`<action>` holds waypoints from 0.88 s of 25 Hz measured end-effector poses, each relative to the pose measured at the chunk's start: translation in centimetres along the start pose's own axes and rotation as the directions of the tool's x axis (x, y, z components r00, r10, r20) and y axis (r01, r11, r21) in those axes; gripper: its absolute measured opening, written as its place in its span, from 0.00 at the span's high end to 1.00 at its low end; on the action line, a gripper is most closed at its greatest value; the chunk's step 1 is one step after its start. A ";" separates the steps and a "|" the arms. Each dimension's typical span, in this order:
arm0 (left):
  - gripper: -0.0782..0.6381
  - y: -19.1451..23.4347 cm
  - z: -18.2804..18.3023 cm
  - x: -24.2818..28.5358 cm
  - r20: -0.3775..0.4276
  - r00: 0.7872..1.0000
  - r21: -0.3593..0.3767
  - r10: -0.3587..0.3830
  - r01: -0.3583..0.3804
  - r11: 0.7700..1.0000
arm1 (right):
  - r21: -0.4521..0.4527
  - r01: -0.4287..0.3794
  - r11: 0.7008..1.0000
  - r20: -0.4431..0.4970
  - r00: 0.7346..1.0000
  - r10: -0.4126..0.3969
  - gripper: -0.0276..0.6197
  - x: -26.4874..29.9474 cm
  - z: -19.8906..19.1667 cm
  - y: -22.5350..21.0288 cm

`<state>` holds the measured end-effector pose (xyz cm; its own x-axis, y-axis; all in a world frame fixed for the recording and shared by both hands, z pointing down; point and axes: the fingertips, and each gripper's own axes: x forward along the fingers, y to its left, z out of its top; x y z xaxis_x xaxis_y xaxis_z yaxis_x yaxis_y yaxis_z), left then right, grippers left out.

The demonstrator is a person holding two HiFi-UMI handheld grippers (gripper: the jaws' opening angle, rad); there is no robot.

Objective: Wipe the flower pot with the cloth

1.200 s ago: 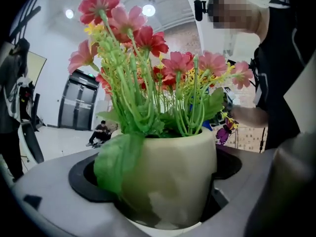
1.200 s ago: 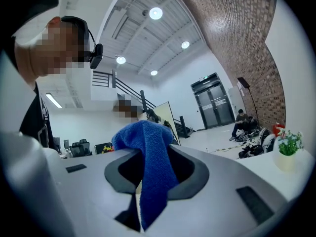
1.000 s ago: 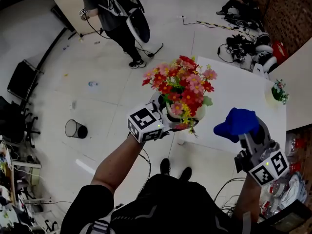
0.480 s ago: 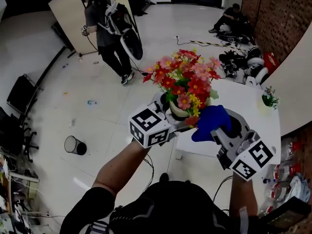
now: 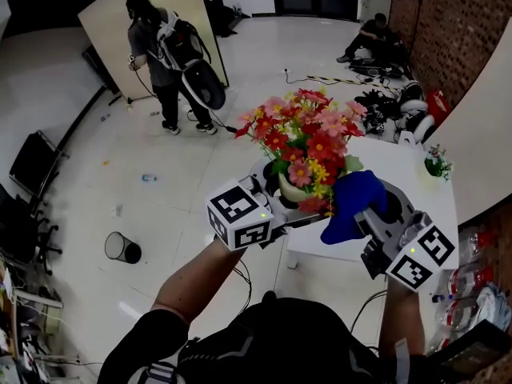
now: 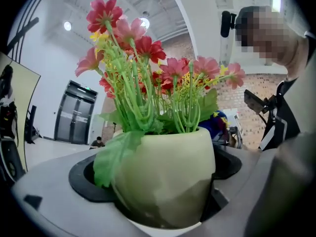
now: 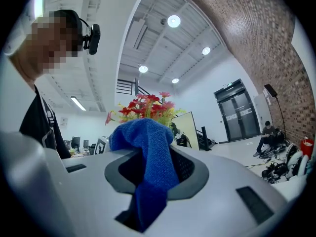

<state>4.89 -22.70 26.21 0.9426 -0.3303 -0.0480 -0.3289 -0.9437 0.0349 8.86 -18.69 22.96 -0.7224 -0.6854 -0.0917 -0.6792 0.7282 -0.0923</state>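
My left gripper (image 5: pixel 276 198) is shut on a pale green flower pot (image 5: pixel 290 190) full of red, pink and yellow flowers (image 5: pixel 308 138), held up in the air. In the left gripper view the flower pot (image 6: pixel 165 174) fills the gap between the jaws. My right gripper (image 5: pixel 364 210) is shut on a blue cloth (image 5: pixel 352 205), which presses against the pot's right side under the blooms. In the right gripper view the blue cloth (image 7: pixel 148 162) hangs out of the jaws, with the flowers (image 7: pixel 145 105) just behind it.
A white table (image 5: pixel 416 194) lies below at the right, with a small potted plant (image 5: pixel 434 165) near its far edge. One person (image 5: pixel 164 54) stands on the floor at the back, another (image 5: pixel 372 34) sits by gear near the brick wall. A bin (image 5: pixel 122 247) stands at left.
My right gripper has carried the blue cloth leftward and up from beside the pot until it touches the pot's right side. The left gripper has lifted the pot slightly.
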 end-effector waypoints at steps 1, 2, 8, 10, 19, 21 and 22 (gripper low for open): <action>0.09 -0.2 0.1 -0.1 0.004 1.000 0.000 -0.011 0.011 1.000 | 0.006 0.008 1.000 0.004 1.000 -0.008 0.81 -0.2 0.1 -0.3; 0.09 -0.5 0.3 -0.3 0.009 1.000 -0.001 -0.022 0.022 1.000 | 0.011 0.014 1.000 0.008 1.000 -0.014 0.81 -0.3 0.3 -0.4; 0.09 -2.7 1.3 -1.0 0.040 0.994 0.017 -0.105 0.104 0.994 | 0.036 0.058 0.998 0.022 0.998 -0.059 0.81 0.1 1.0 -2.7; 0.09 -3.5 0.9 -1.1 0.040 0.993 0.022 -0.110 0.109 0.994 | 0.047 0.056 0.997 0.035 0.998 -0.058 0.81 -0.8 0.7 -2.6; 0.09 0.0 2.3 -3.0 0.068 0.994 -0.002 -0.081 0.081 0.997 | -0.012 -0.073 0.997 0.049 0.996 0.073 0.81 -1.2 1.7 2.7; 0.09 -1.2 2.2 -3.0 0.074 0.990 0.018 -0.121 0.120 0.993 | -0.027 -0.094 0.995 0.031 0.995 0.095 0.81 -0.8 0.9 3.6; 0.09 -1.9 2.0 -2.9 0.072 0.988 0.026 -0.137 0.135 0.990 | -0.031 -0.099 0.995 0.028 0.995 0.099 0.81 -0.9 0.5 3.8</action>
<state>2.62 -19.95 24.33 0.9723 -0.1984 -0.1238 -0.1997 -0.9799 0.0019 6.96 -15.29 22.14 -0.7824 -0.6095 -0.1278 -0.6084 0.7919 -0.0518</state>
